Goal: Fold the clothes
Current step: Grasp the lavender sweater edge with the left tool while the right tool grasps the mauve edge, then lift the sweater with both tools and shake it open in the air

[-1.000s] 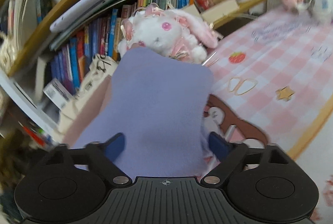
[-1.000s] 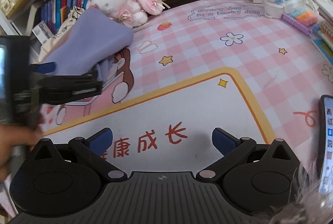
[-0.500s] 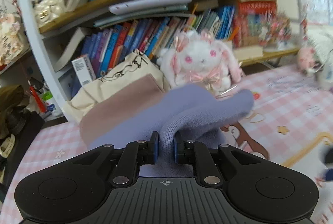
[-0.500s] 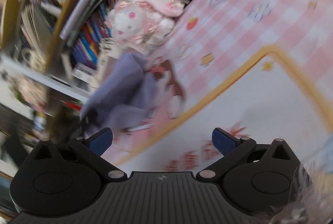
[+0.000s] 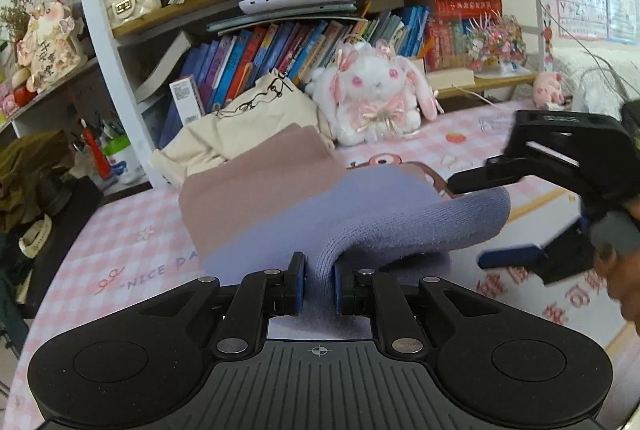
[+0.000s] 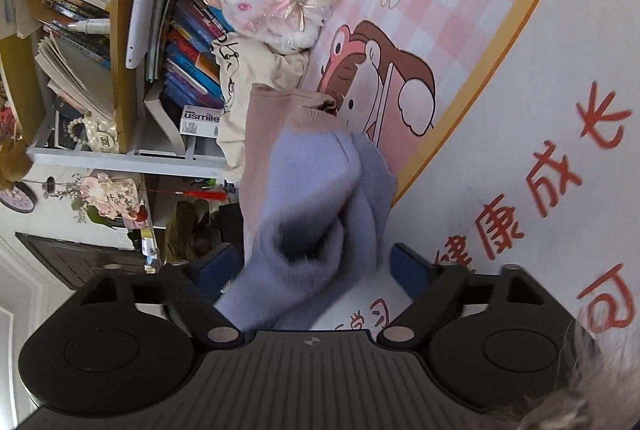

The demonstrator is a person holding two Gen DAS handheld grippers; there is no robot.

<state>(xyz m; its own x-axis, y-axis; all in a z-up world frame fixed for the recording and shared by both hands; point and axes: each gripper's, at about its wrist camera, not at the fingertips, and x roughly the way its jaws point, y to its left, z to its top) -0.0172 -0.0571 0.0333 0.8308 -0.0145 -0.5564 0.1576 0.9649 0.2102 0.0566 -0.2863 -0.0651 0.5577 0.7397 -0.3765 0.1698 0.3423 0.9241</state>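
Since the earlier frame, I'd rolled the right gripper (image 6: pixel 316 266) sideways, fingers spread wide around the lavender sweater (image 5: pixel 400 214) on the desk (image 5: pixel 120 254). Left gripper (image 5: pixel 319 284) stayed clamped on its fold. Plush bunny (image 5: pixel 372 94) sat behind.

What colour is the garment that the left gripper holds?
Lavender-purple garment, with a dusty-pink part behind it; clearest in the left wrist view.
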